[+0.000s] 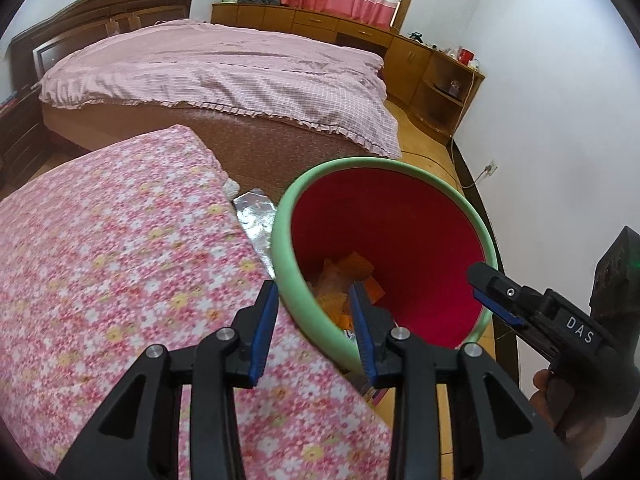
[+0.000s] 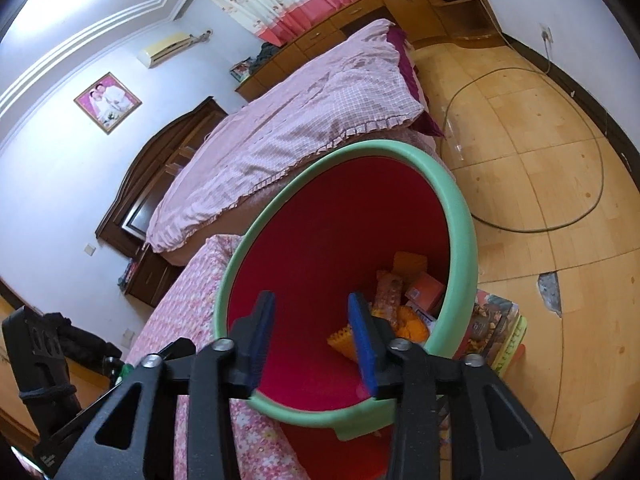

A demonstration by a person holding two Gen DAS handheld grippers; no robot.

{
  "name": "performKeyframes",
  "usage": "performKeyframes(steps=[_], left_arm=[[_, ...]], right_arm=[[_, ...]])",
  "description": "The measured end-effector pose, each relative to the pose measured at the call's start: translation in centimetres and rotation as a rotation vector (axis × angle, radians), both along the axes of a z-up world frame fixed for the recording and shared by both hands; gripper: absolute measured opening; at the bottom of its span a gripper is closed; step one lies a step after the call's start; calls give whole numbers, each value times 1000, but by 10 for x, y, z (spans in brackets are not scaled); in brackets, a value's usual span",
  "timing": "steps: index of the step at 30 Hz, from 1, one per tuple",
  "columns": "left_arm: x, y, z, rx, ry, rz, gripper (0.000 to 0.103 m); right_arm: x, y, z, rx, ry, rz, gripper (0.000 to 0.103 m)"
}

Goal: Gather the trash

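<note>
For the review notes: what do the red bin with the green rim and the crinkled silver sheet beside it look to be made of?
The red bin with the green rim looks like moulded plastic: smooth, evenly coloured walls with a thick rounded lip and a dull sheen. The crinkled silver sheet looks like metallic foil or foil-lined wrapping: mirror-bright, with sharp creases. Which of the two cannot be told.

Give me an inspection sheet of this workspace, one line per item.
Surface: floral cloth over a raised surface; wooden floor with a chipped patch.
Job's things: red bin with a green rim, holding orange wrappers.
Clutter: foil sheet beside the bin; printed packets on the floor.
Grippers: left tool open astride the bin's rim, not clamping; right tool open over the bin, holding nothing.
Cables: cord looping across the floor to a wall socket.
Surroundings: bed, wooden cabinets, curtain.
</note>
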State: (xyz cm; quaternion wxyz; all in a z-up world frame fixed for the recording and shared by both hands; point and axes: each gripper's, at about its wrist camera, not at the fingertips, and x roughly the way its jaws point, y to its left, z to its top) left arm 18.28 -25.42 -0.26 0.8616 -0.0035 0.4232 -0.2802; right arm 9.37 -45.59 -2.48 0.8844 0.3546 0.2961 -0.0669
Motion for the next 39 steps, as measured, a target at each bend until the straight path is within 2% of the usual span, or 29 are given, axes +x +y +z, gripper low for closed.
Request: performKeyframes(steps=[14,23,35,39], left_arm=[[-35,71,23,-21,-22,109,37],[-65,125,34,2,-28,209,37],[-114,195,51,5,-71,350,37],[-131,212,57,-4,-76,379,43]], right_arm=[[-21,53,24,-117,17,99,63],[-44,102,44,-196,-14,174,70],[-77,173,63,-304,-78,291,71],[-91,192,68,-354,-104,301,71]])
